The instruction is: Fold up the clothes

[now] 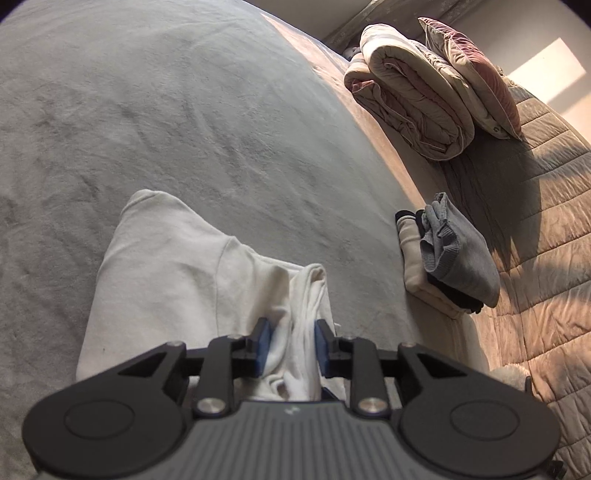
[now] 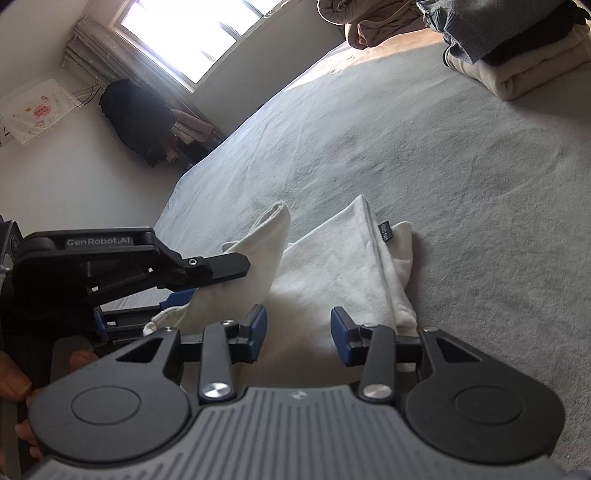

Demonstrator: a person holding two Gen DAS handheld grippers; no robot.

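A white garment (image 1: 177, 266) lies partly folded on the grey bed cover (image 1: 184, 110). My left gripper (image 1: 291, 343) is shut on a bunched edge of it, the cloth pinched between the blue pads. In the right wrist view the same white garment (image 2: 332, 266) spreads out ahead, with a small black label at its far edge. The left gripper (image 2: 207, 284) shows there from the side, lifting a flap of the cloth. My right gripper (image 2: 298, 334) hovers open just above the near edge of the garment, with nothing between its pads.
A stack of folded clothes (image 1: 447, 258), cream below and grey on top, sits at the right of the grey cover. A rolled quilt (image 1: 410, 96) and a pillow (image 1: 476, 77) lie farther back. A window (image 2: 192, 33) and a dark pile of clothing (image 2: 140, 118) stand beyond the bed. A person's hand (image 2: 14, 384) holds the left gripper.
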